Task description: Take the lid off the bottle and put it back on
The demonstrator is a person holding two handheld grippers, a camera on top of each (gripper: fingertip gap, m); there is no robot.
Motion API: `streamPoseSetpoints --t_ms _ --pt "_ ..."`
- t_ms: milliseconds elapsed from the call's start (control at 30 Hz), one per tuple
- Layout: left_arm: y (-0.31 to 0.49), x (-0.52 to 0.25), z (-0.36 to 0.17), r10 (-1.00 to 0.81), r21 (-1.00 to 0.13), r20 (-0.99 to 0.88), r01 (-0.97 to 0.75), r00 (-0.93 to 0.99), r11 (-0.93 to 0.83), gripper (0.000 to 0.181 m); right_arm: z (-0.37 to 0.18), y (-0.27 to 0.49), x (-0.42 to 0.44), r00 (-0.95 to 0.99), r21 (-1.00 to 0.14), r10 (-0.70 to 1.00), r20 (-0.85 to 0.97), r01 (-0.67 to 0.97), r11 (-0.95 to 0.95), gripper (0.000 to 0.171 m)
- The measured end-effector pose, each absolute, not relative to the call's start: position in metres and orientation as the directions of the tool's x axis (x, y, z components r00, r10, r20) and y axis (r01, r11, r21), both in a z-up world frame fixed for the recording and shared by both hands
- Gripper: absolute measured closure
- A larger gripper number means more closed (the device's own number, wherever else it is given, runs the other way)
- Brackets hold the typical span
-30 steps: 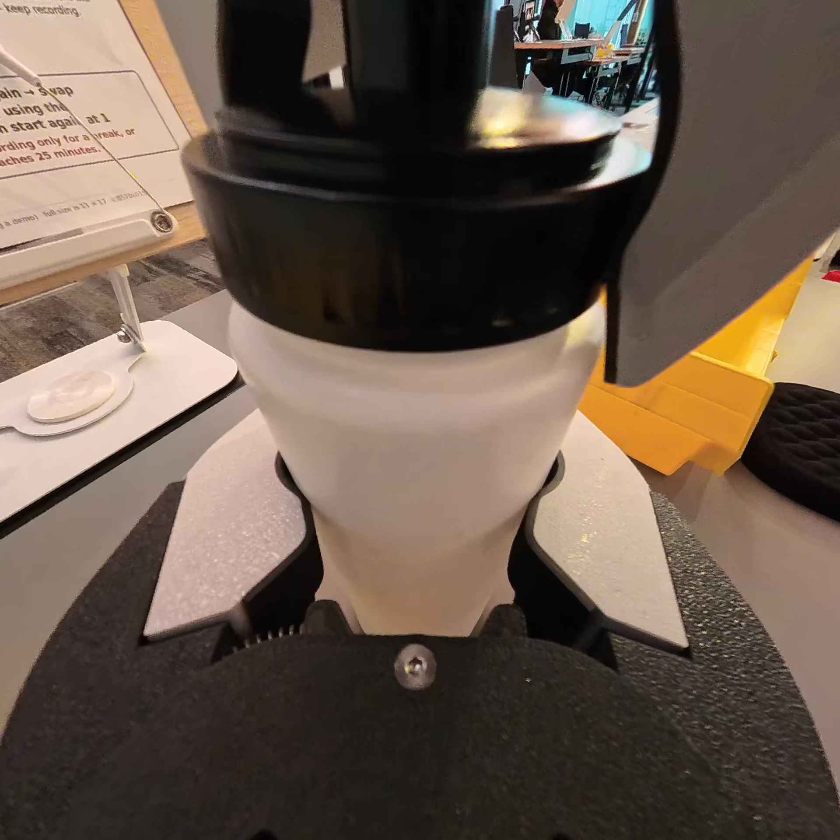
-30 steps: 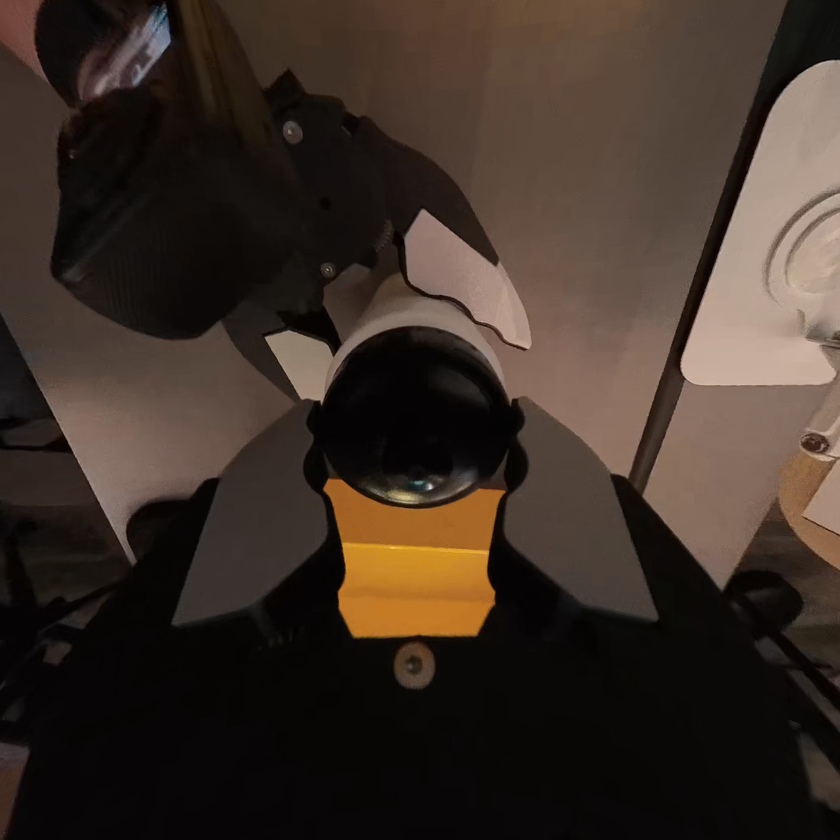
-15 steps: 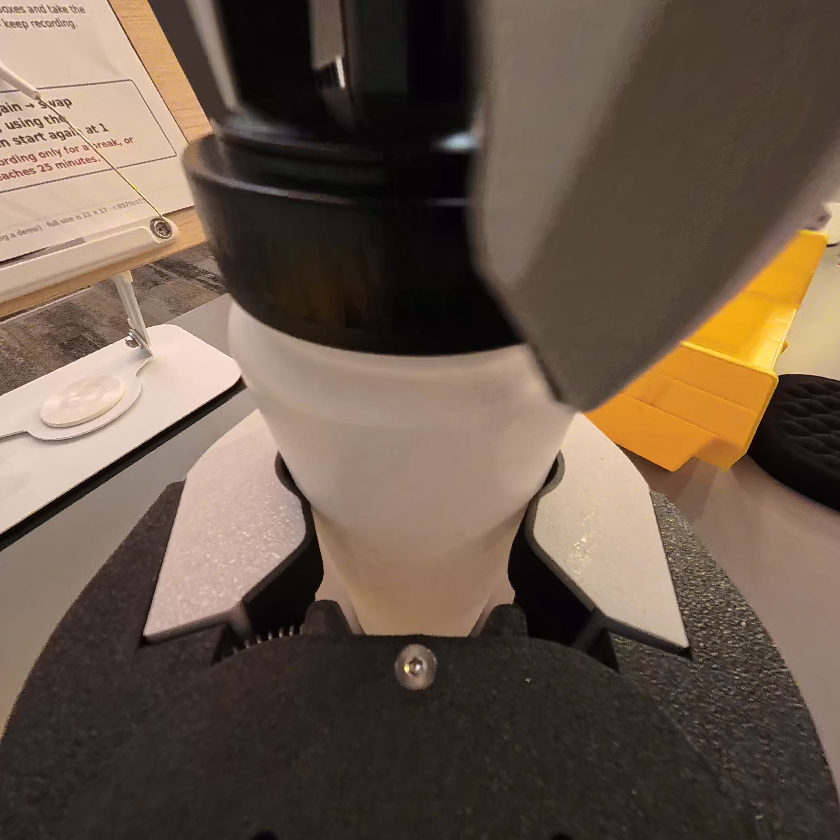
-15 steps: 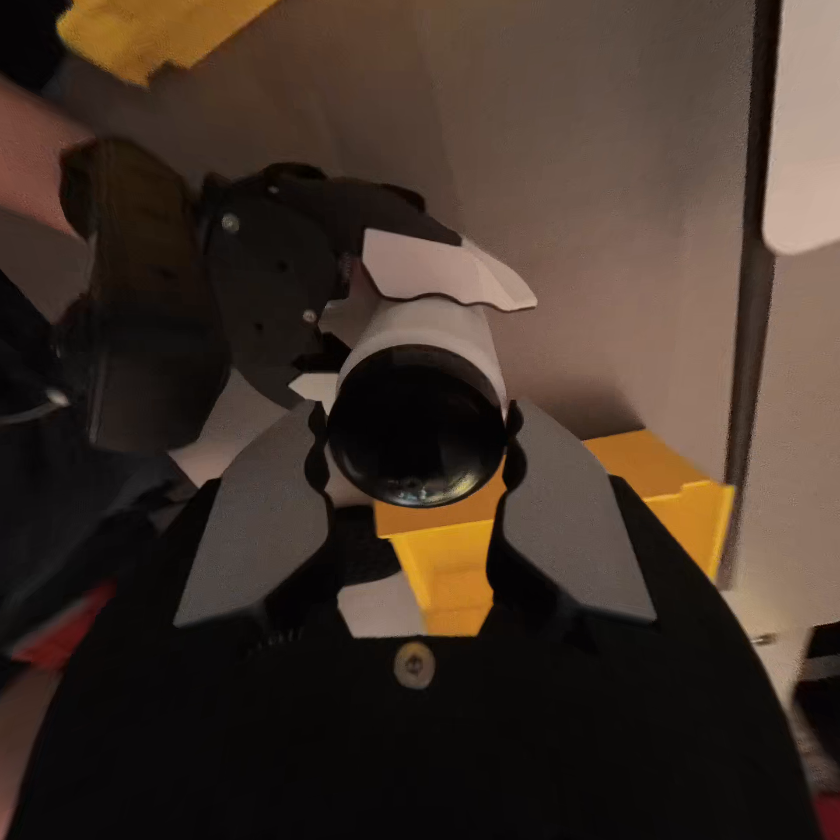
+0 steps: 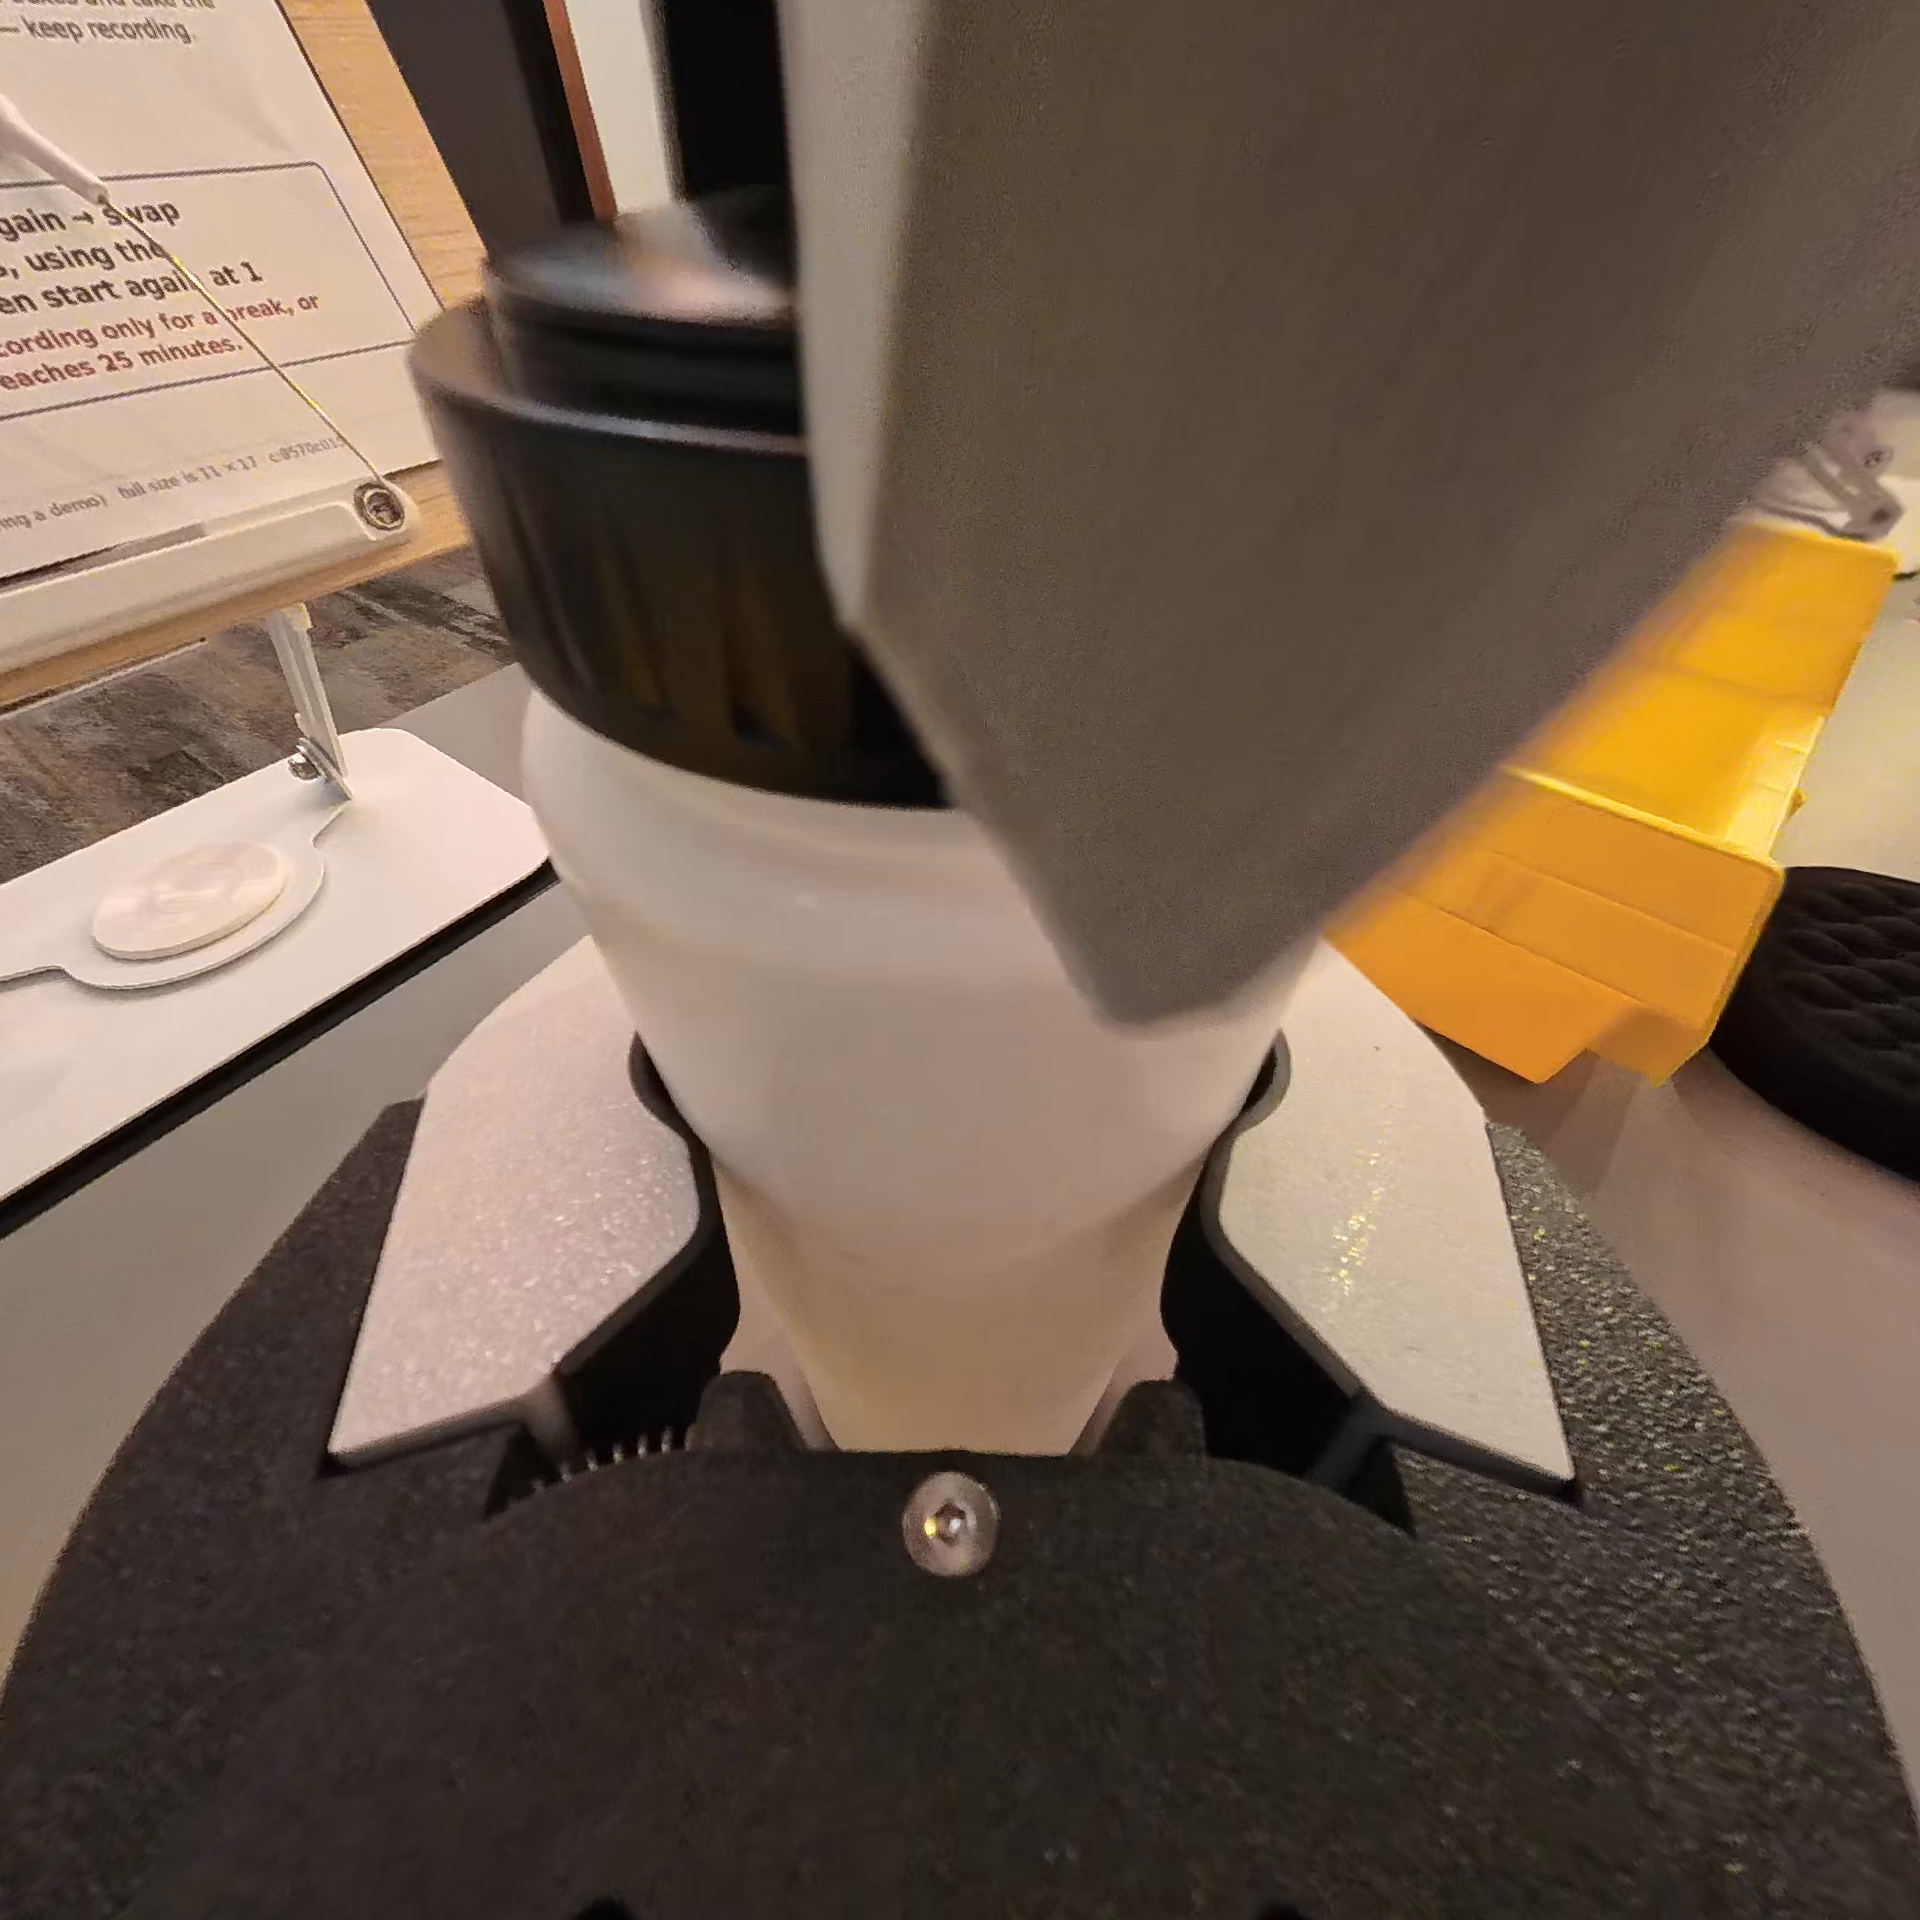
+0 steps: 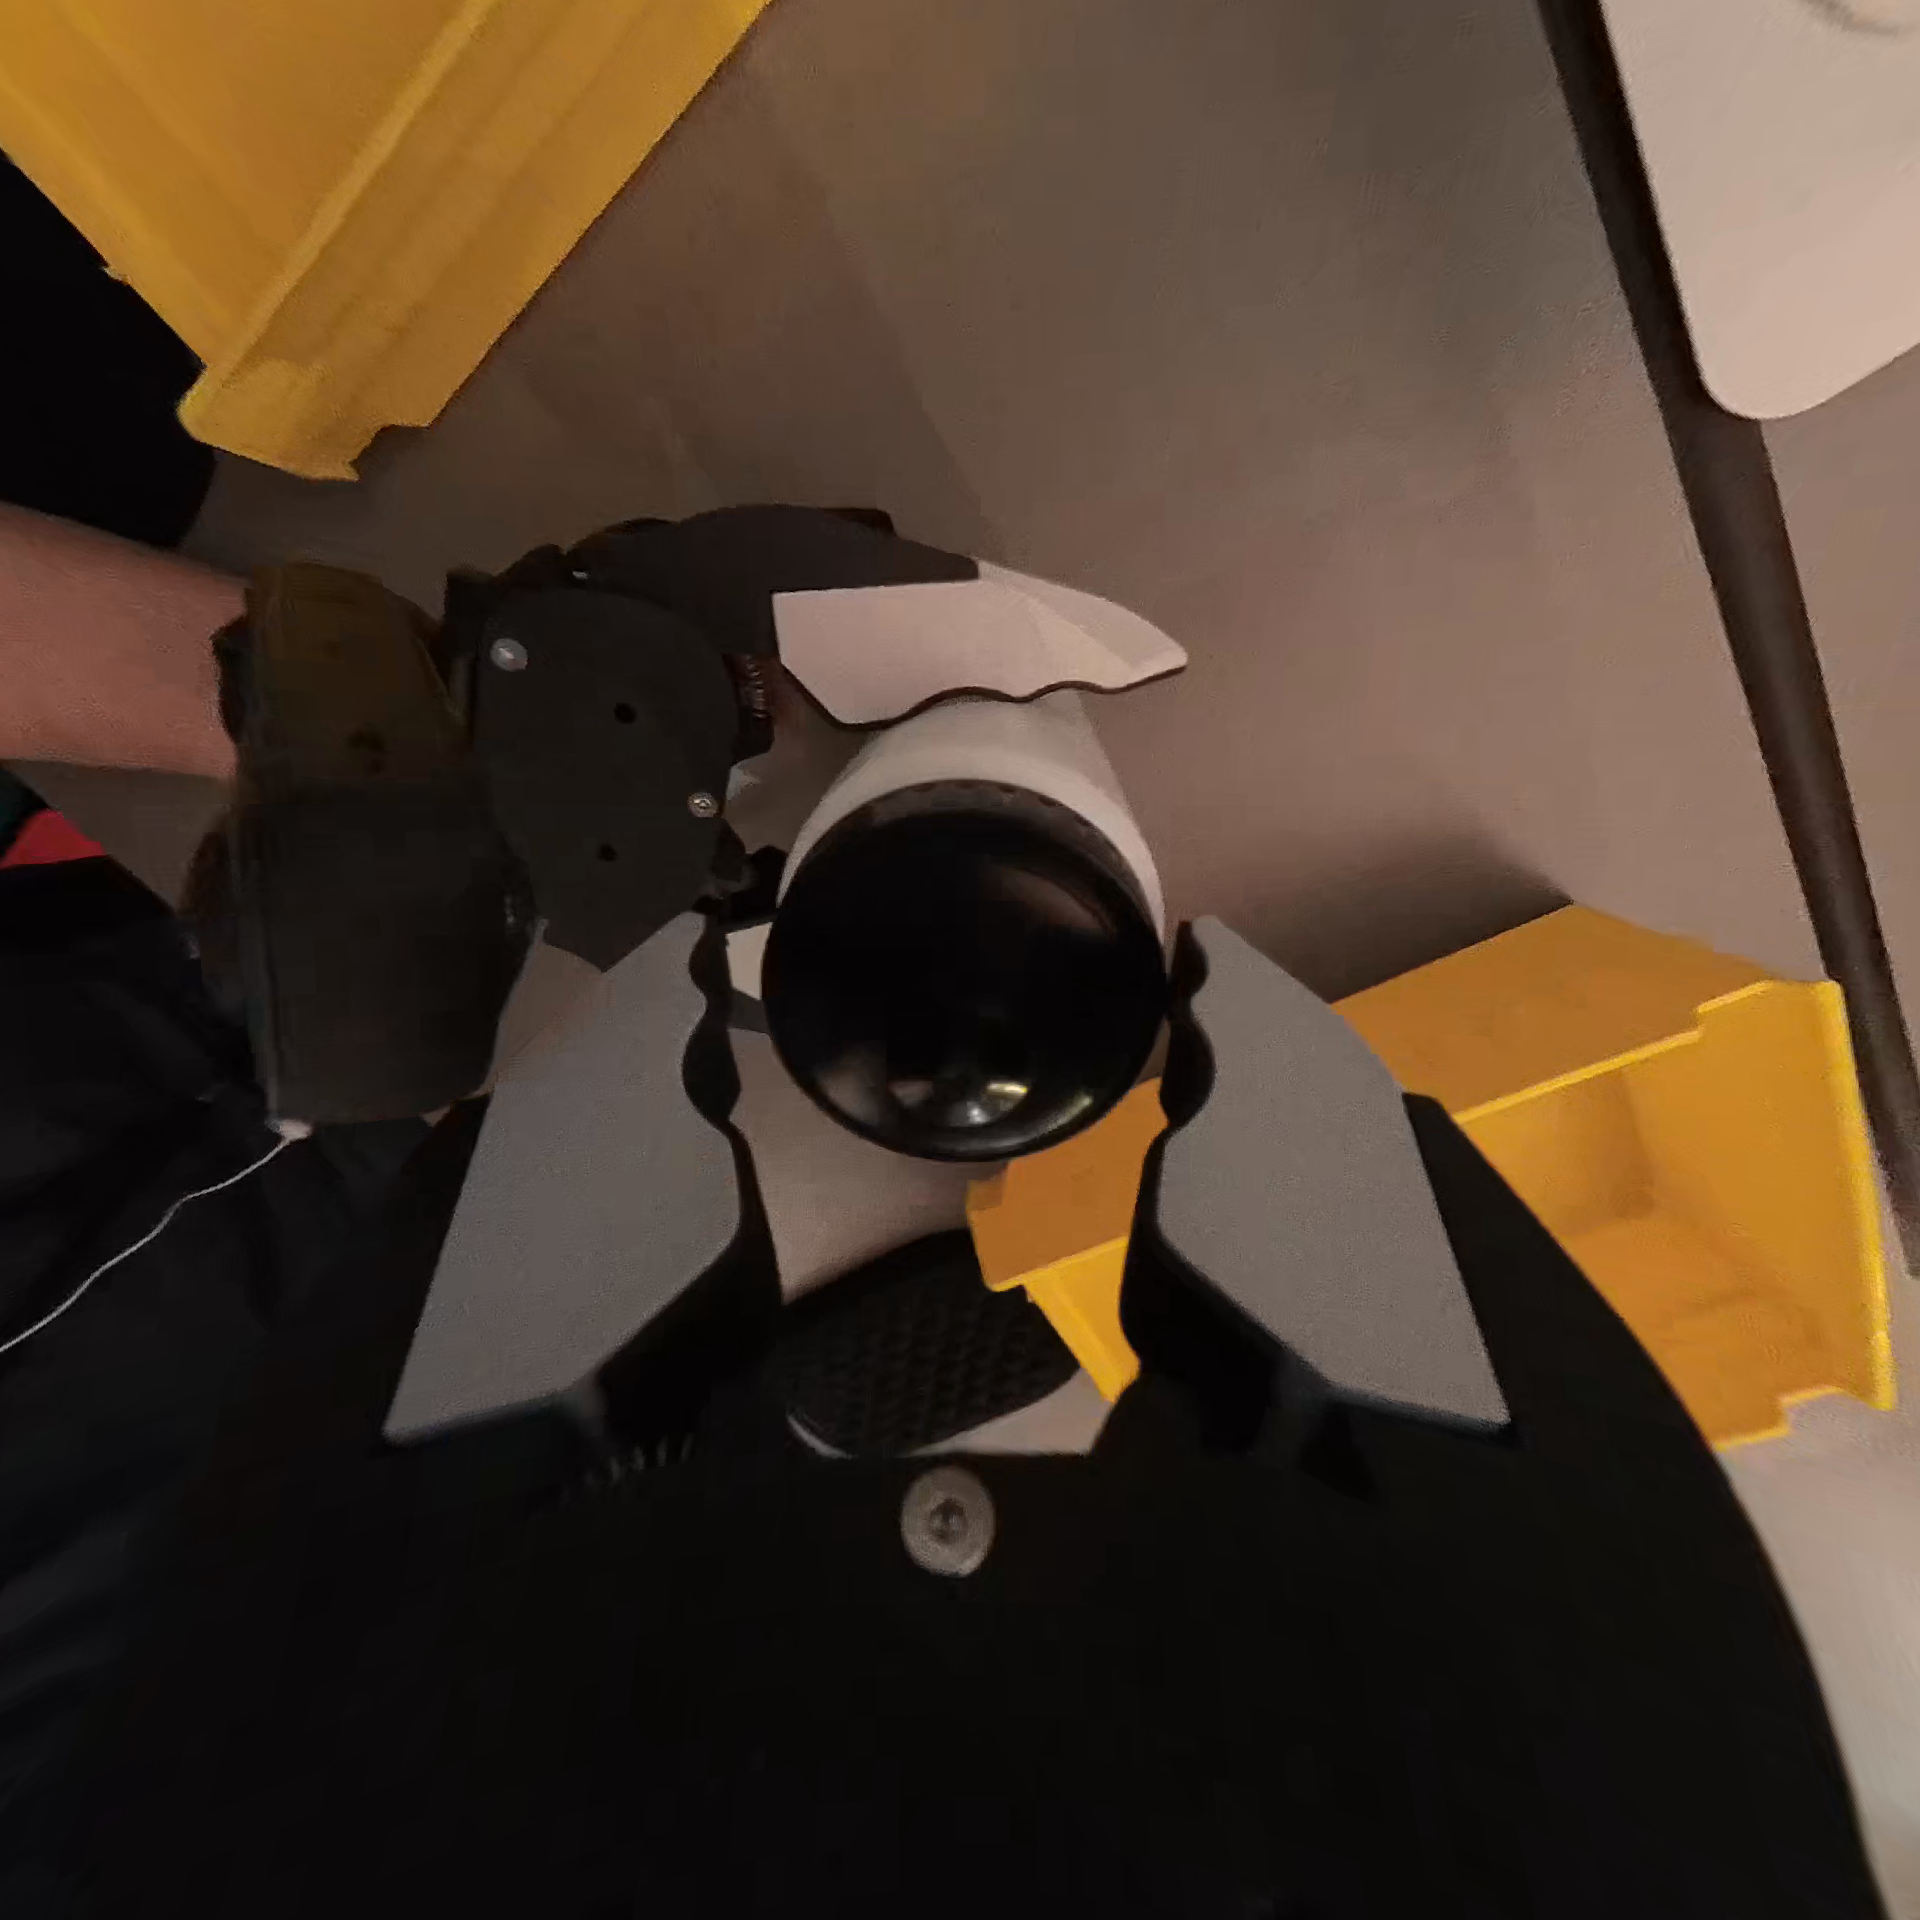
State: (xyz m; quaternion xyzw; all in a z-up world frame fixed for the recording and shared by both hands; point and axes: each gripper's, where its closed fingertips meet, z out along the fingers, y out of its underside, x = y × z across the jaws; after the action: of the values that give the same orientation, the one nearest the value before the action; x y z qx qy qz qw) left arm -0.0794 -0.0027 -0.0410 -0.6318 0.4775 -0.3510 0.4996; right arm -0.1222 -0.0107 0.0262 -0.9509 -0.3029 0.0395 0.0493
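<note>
Left gripper [image 5: 956, 1195] was clamped on the lower body of the white matte plastic bottle [image 5: 914, 1039], its pale grainy fingers [image 5: 520, 1247] hard against both sides – bottle held upright off the grey tabletop [image 6: 1299, 468], long axis running straight up toward the right gripper [image 6: 940, 1039]

Black ribbed round screw lid [image 6: 961, 971] sat on the bottle neck, lid face pointing right into the right wrist camera. Right gripper looked straight down that axis, lid centred between its grey scalloped fingers [image 6: 592, 1195]. Jaws were spread about lid-wide: right finger at or nearly at the rim, a thin gap visible on the left – I couldn't call it a grip, looked released or about to close

Judgement: lid looked seated, so this was either re-gripping mid-twist or start of unscrewing; can't tell which from here. Next move hinges on keeping the right jaws coaxial with the bottle, then closing on the ribs and rotating

Materials: lid glossy on top, vertical ribs on the skirt – good purchase. Bottle smooth, slightly tapered at the shoulder, could slip in the left fingers under torque

Surroundings: yellow plastic bins [image 6: 1558, 1195] near the tabletop edge, black textured round pad [image 5: 1829, 1018] beside one
</note>
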Motion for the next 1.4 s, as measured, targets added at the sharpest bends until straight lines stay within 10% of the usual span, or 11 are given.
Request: streamPoseSetpoints --t_ms 267,600,867,1167,1400 --pt "-0.002 -0.080 -0.041 -0.956 -0.967 -0.030 -0.250 0.292 -0.046 0.077 0.026 -0.009 -0.124 0.371 -0.117 0.924 0.090 0.926 -0.360 0.094" --pt "0.000 -0.081 -0.041 -0.953 -0.968 -0.019 -0.244 0.303 -0.059 0.077 0.025 -0.008 -0.122 0.835 -0.120 0.547 -0.057 0.538 -0.834 0.094" --pt "-0.004 -0.080 -0.041 -0.955 -0.966 -0.050 -0.257 0.292 -0.028 0.077 0.025 -0.017 -0.118 0.401 -0.064 0.916 -0.015 0.914 -0.401 0.094" --pt "0.000 -0.081 -0.041 -0.954 -0.967 -0.024 -0.250 0.300 -0.055 0.077 0.039 -0.005 -0.118 0.751 -0.205 0.659 0.025 0.649 -0.732 0.088" --pt "-0.002 -0.081 -0.041 -0.955 -0.966 -0.033 -0.253 0.296 -0.045 0.077 0.025 -0.016 -0.114 0.644 -0.045 0.764 0.029 0.765 -0.643 0.094"
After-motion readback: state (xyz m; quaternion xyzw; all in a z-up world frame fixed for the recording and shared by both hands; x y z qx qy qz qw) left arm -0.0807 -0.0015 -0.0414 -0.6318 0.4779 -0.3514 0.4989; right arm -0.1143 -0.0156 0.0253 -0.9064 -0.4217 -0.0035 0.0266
